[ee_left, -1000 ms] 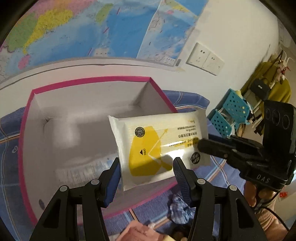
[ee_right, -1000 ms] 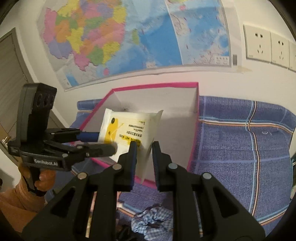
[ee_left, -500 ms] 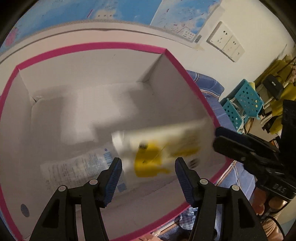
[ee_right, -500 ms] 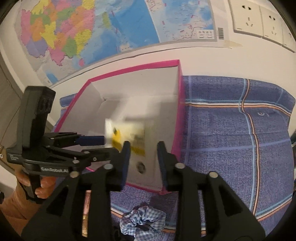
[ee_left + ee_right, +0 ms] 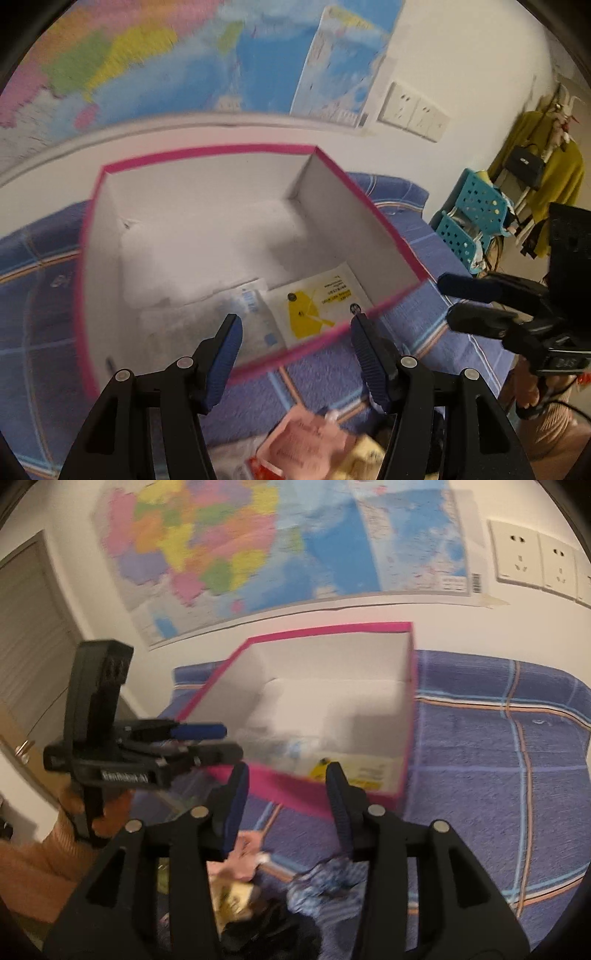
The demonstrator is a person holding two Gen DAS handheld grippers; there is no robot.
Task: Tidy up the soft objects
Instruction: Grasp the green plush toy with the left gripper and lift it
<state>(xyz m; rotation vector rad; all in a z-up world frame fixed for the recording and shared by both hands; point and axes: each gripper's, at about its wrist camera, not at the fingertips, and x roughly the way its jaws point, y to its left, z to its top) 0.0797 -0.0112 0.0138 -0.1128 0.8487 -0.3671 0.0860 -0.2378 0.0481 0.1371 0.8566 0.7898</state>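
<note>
In the left wrist view the left gripper (image 5: 295, 328) hangs over the near wall of a pink-edged white box (image 5: 207, 155), its jaws standing apart with nothing between the blue pads. On the box floor, in the near right corner, lies a white and yellow tissue pack (image 5: 314, 306), flat, just beside a clear plastic packet (image 5: 236, 314) with blue print on its left. The box sits on a blue plaid cloth (image 5: 417, 236). Below the jaws, blurred pink and yellow soft packets (image 5: 310, 443) lie on the cloth outside the box. At the right edge the right gripper (image 5: 448, 299) comes in sideways, clear of the box. In the right wrist view the right gripper (image 5: 288, 779) has its jaws opening, empty, just short of the box's near pink wall (image 5: 288, 786); the tissue pack (image 5: 365, 770) shows over that wall, lying inside against the right-hand side. The left gripper (image 5: 231, 742) reaches in from the left, held by a hand in an orange sleeve (image 5: 44, 860). Near the bottom a blue checked scrunchie (image 5: 328, 882) and blurred packets (image 5: 236, 893) lie on the cloth. A map (image 5: 280, 535) hangs on the wall behind.
</note>
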